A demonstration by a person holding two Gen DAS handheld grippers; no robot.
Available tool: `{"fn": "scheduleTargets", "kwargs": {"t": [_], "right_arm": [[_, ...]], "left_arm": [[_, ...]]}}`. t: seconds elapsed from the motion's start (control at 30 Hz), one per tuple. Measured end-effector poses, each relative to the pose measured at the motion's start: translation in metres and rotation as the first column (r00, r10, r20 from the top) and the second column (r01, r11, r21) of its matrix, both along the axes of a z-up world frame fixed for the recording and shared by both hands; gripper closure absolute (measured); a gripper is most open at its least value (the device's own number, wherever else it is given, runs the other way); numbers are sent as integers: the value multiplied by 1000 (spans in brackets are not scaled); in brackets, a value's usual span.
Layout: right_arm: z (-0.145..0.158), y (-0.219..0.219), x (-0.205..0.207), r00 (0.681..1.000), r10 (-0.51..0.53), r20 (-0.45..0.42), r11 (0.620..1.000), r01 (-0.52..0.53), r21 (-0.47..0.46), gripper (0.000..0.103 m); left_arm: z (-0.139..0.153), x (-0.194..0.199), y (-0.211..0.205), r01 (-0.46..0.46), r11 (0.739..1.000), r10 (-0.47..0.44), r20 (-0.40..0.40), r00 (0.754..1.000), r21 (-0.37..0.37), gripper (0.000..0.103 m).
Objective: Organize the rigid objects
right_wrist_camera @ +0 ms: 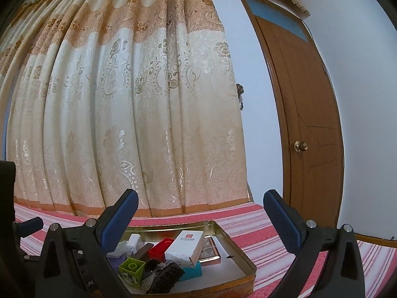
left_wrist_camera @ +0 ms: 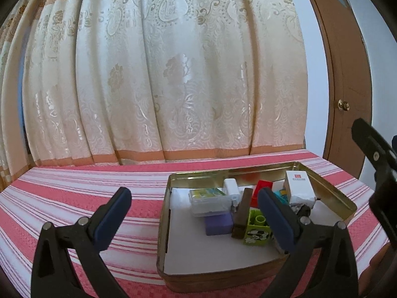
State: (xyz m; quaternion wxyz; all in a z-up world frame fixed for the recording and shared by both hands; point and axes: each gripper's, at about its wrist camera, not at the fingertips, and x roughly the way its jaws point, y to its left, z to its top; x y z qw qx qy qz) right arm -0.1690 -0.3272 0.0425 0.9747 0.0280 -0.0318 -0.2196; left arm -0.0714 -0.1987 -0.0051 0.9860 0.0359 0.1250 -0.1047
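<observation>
A shallow gold tin tray point(left_wrist_camera: 163, 223) sits on a red-and-white striped cloth and holds several small rigid items. Among them are a white box with a red logo point(left_wrist_camera: 297, 186), a green brick point(left_wrist_camera: 256, 226), a purple block point(left_wrist_camera: 219, 224), a red brick point(left_wrist_camera: 261, 188) and a dark brown bar point(left_wrist_camera: 242, 213). My left gripper point(left_wrist_camera: 193, 192) hangs open and empty above the tray's near-left part. My right gripper point(right_wrist_camera: 200, 195) is open and empty, raised above the tray point(right_wrist_camera: 238, 248). Below it lie the white box point(right_wrist_camera: 188, 245), a cyan block point(right_wrist_camera: 192, 272) and a dark ridged object point(right_wrist_camera: 163, 275).
A cream floral curtain point(left_wrist_camera: 173, 74) hangs close behind the striped surface point(left_wrist_camera: 74, 186). A brown door with a brass knob point(right_wrist_camera: 301, 146) stands at the right. The right gripper's black body point(left_wrist_camera: 377, 156) shows at the right edge of the left wrist view.
</observation>
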Motion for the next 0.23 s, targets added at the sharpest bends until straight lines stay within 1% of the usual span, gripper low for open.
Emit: {"fn": "scheduleTargets", "kwargs": {"t": [0.23], "right_arm": [[0, -4, 2, 1000, -5, -9, 1000, 5, 16, 1]], "left_arm": [[0, -1, -1, -6, 1000, 6, -1, 1000, 4, 0]]}}
